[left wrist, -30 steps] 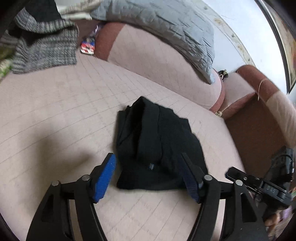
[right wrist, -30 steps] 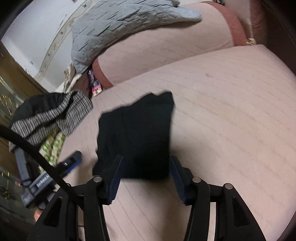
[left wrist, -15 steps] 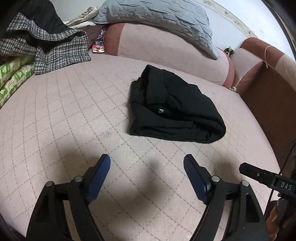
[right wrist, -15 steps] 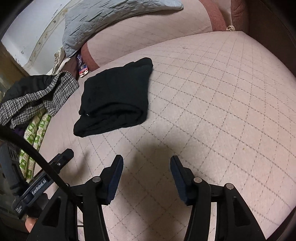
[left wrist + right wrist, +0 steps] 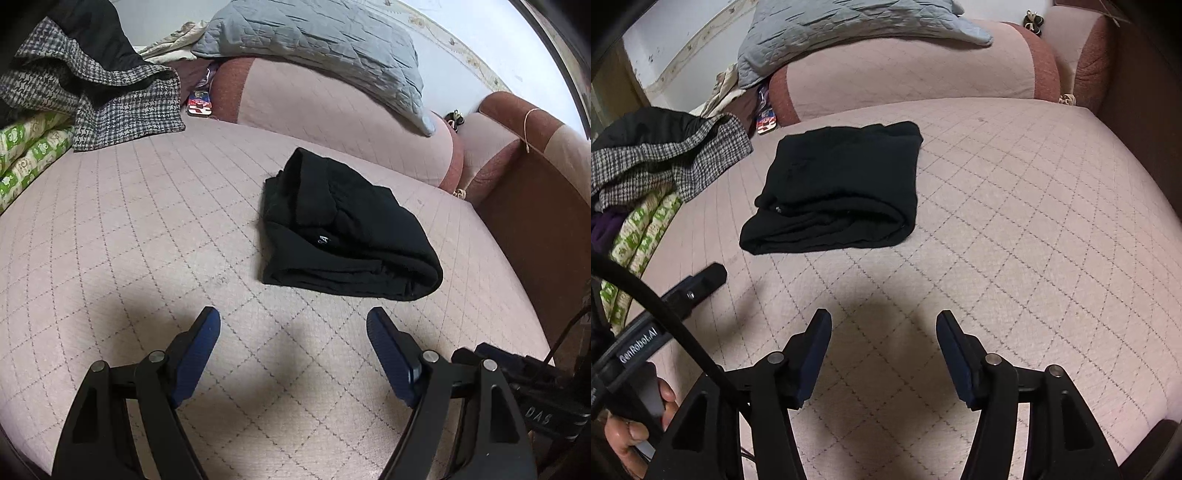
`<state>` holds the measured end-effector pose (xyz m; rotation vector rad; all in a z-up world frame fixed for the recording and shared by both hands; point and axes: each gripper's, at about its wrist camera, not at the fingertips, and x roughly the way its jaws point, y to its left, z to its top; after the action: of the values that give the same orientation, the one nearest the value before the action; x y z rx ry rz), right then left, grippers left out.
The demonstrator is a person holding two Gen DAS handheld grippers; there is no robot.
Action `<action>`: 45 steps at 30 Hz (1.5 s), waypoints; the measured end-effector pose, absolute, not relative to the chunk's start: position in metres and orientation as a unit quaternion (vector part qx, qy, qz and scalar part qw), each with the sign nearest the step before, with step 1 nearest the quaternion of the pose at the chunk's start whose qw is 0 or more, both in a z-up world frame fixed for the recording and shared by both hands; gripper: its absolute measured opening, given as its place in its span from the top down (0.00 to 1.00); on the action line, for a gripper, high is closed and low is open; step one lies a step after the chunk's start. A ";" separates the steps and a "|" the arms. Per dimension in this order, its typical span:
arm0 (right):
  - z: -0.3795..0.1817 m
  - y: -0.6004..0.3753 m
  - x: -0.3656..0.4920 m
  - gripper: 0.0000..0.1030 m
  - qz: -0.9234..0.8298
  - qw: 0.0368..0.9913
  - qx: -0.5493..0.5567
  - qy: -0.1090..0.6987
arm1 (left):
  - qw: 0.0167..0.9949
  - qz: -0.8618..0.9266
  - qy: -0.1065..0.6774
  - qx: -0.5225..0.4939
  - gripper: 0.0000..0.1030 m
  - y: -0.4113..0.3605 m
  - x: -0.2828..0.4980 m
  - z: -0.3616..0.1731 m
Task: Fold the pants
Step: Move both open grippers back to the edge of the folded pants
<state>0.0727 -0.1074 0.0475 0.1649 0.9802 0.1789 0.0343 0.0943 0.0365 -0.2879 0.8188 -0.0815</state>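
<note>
Bed: pink quilted mattress (image 5: 129, 229) with a diamond stitch pattern, filling both views; its padded headboard (image 5: 332, 110) runs along the far edge.
Pillow: grey quilted pillow (image 5: 321, 40) lies on top of the headboard.
Checked coat: heaped at the far left corner of the bed (image 5: 92, 96), over a green-and-white printed blanket (image 5: 26, 147).
Pants: black pants (image 5: 343, 236) lie folded into a thick rectangle on the mattress, well ahead of both grippers and touched by neither; a small white mark shows on the cloth, too small to read.
Left view only: brown side panel (image 5: 535, 229) on the right and the rolled fold edge of the pants facing right.
Right view only: a hand (image 5: 635, 424) at the lower left wrapped round the other gripper's handle, and a black cable (image 5: 665, 325) crossing it.
Writing: "GenRobot.AI" reads on that handle in the right view; "DAS" shows on the black body at lower right in the left view.
Left gripper: (image 5: 293, 325) blue pads stand wide apart over bare mattress, nothing between them.
Right gripper: (image 5: 882, 325) jaws are opening, only mattress between them.
</note>
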 end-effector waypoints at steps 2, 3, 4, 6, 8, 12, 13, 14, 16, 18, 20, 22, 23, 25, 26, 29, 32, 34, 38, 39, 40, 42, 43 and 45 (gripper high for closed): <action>0.046 -0.105 0.073 0.38 0.084 0.874 0.074 0.472 | 0.907 -0.038 0.395 -0.139 0.22 0.095 0.034 0.038; 0.046 -0.104 0.073 0.38 0.085 0.874 0.073 0.473 | 0.907 -0.037 0.395 -0.139 0.22 0.095 0.034 0.038; 0.046 -0.104 0.073 0.38 0.085 0.874 0.073 0.473 | 0.907 -0.037 0.396 -0.138 0.22 0.095 0.035 0.037; 0.046 -0.103 0.073 0.38 0.085 0.874 0.070 0.473 | 0.907 -0.036 0.397 -0.138 0.22 0.095 0.035 0.037; 0.046 -0.102 0.073 0.36 0.084 0.875 0.064 0.472 | 0.906 -0.037 0.399 -0.138 0.21 0.095 0.036 0.036; 0.046 -0.101 0.073 0.35 0.083 0.876 0.060 0.471 | 0.906 -0.036 0.400 -0.136 0.21 0.094 0.036 0.035; 0.045 -0.102 0.074 0.35 0.082 0.876 0.060 0.472 | 0.906 -0.035 0.401 -0.134 0.21 0.094 0.037 0.035; 0.045 -0.102 0.075 0.35 0.081 0.875 0.061 0.473 | 0.906 -0.035 0.401 -0.134 0.21 0.094 0.036 0.035; 0.043 -0.103 0.076 0.35 0.080 0.874 0.061 0.476 | 0.905 -0.034 0.402 -0.134 0.21 0.095 0.037 0.034; 0.041 -0.104 0.077 0.35 0.079 0.873 0.061 0.478 | 0.906 -0.033 0.402 -0.133 0.21 0.096 0.037 0.034; 0.040 -0.105 0.078 0.35 0.078 0.872 0.062 0.479 | 0.906 -0.032 0.401 -0.130 0.21 0.096 0.038 0.034; 0.038 -0.105 0.079 0.35 0.076 0.871 0.062 0.482 | 0.907 -0.031 0.400 -0.128 0.21 0.095 0.038 0.033; 0.037 -0.105 0.079 0.35 0.075 0.870 0.063 0.483 | 0.907 -0.030 0.401 -0.126 0.21 0.095 0.038 0.032; 0.035 -0.105 0.080 0.34 0.075 0.869 0.063 0.485 | 0.905 -0.031 0.405 -0.128 0.21 0.096 0.039 0.031; 0.034 -0.105 0.080 0.34 0.074 0.869 0.063 0.485 | 0.903 -0.031 0.408 -0.130 0.21 0.097 0.040 0.029; 0.032 -0.108 0.082 0.34 0.072 0.869 0.066 0.486 | 0.897 -0.036 0.415 -0.145 0.21 0.102 0.043 0.024; 0.031 -0.115 0.087 0.34 0.068 0.869 0.066 0.485 | 0.889 -0.052 0.419 -0.178 0.21 0.111 0.048 0.021; 0.031 -0.121 0.092 0.34 0.065 0.871 0.072 0.482 | 0.883 -0.064 0.421 -0.197 0.21 0.117 0.054 0.020; 0.034 -0.147 0.120 0.34 0.066 0.872 0.122 0.470 | 0.878 -0.082 0.416 -0.221 0.21 0.126 0.079 0.026; 0.033 -0.152 0.128 0.34 0.068 0.870 0.135 0.469 | 0.876 -0.088 0.415 -0.229 0.21 0.127 0.086 0.027; 0.030 -0.161 0.143 0.34 0.074 0.864 0.164 0.470 | 0.872 -0.097 0.416 -0.239 0.21 0.129 0.097 0.025; 0.022 -0.170 0.166 0.34 0.089 0.849 0.206 0.478 | 0.863 -0.110 0.422 -0.255 0.21 0.130 0.111 0.021; 0.016 -0.172 0.177 0.34 0.102 0.838 0.230 0.484 | 0.859 -0.120 0.424 -0.262 0.21 0.129 0.119 0.017; 0.004 -0.172 0.194 0.34 0.134 0.814 0.280 0.492 | 0.847 -0.135 0.438 -0.268 0.21 0.126 0.136 0.008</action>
<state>0.1941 -0.1718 0.0043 0.5972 1.0491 0.2858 0.1360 0.1261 0.0075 -0.5652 0.9233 -0.2837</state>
